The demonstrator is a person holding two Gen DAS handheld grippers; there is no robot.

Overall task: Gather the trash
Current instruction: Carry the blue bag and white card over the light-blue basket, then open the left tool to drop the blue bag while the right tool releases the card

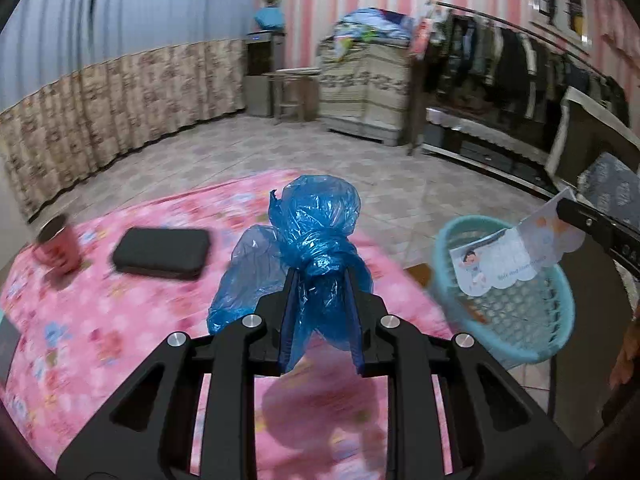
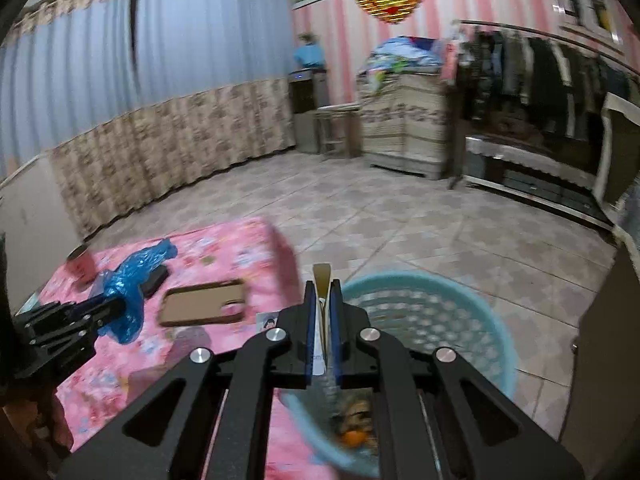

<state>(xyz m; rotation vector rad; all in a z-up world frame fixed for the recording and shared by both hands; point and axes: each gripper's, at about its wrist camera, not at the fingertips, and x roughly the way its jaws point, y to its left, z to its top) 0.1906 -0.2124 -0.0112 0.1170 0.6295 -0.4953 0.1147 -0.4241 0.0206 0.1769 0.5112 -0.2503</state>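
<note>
My left gripper (image 1: pixel 320 276) is shut on a crumpled blue plastic bag (image 1: pixel 316 220) and holds it above the pink table cloth (image 1: pixel 100 312); it also shows in the right wrist view (image 2: pixel 126 276). My right gripper (image 2: pixel 322 292) is shut on a white paper wrapper with a cartoon print (image 1: pixel 512 256), held over the light blue basket (image 1: pixel 520 320). In the right wrist view the wrapper (image 2: pixel 321 276) is edge-on between the fingers. The basket (image 2: pixel 472 296) holds some orange-brown scraps (image 2: pixel 354 424).
On the pink cloth lie a black case (image 1: pixel 162 252), a red cup (image 1: pixel 58 246) and a brown phone-shaped case (image 2: pixel 202 302). Beyond the table is tiled floor (image 2: pixel 400 220), curtains, a cabinet and a clothes rack (image 1: pixel 520 64) at the right.
</note>
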